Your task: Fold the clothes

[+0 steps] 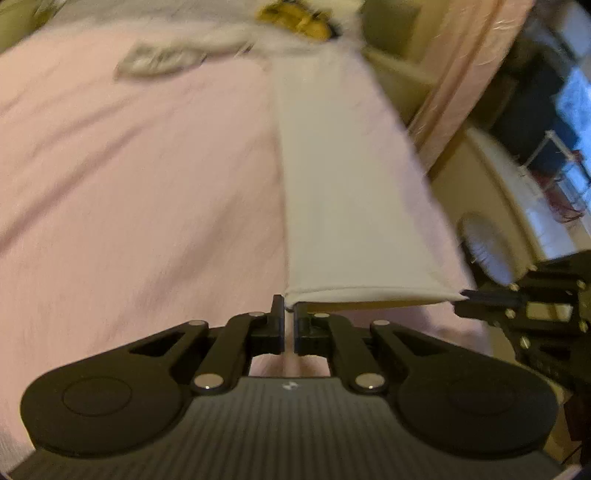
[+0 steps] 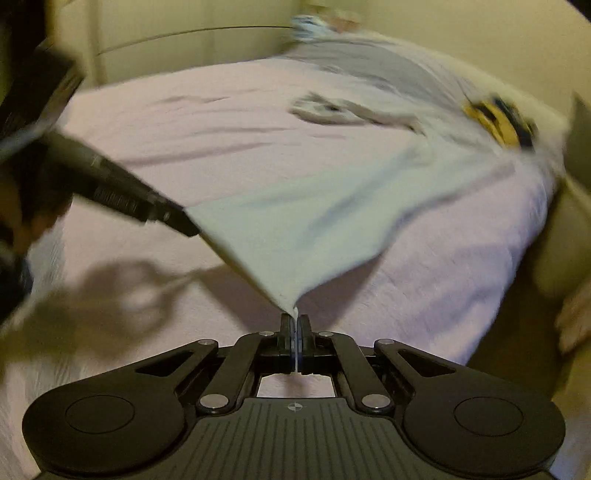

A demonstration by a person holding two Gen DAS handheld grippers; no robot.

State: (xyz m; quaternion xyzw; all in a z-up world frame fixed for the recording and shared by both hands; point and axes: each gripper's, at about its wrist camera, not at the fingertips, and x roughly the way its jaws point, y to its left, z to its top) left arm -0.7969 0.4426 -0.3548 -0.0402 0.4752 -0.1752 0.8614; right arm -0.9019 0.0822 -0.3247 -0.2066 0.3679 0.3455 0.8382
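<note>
A white T-shirt point(image 1: 343, 184) with a yellow and black print point(image 1: 295, 18) is stretched above a pink bed cover point(image 1: 129, 166). My left gripper point(image 1: 289, 306) is shut on one hem corner. My right gripper point(image 2: 295, 321) is shut on the other hem corner of the white T-shirt point(image 2: 295, 229), and shows at the right in the left wrist view point(image 1: 465, 294). The hem hangs taut between them. The left gripper shows at the left in the right wrist view point(image 2: 192, 230). The print point(image 2: 498, 118) lies at the far end.
A grey garment point(image 2: 351, 110) lies on the pink bed cover point(image 2: 184, 129) beyond the shirt. The bed edge point(image 1: 443, 92) runs along the right, with floor and furniture past it. A cream wall point(image 2: 184, 37) stands behind the bed.
</note>
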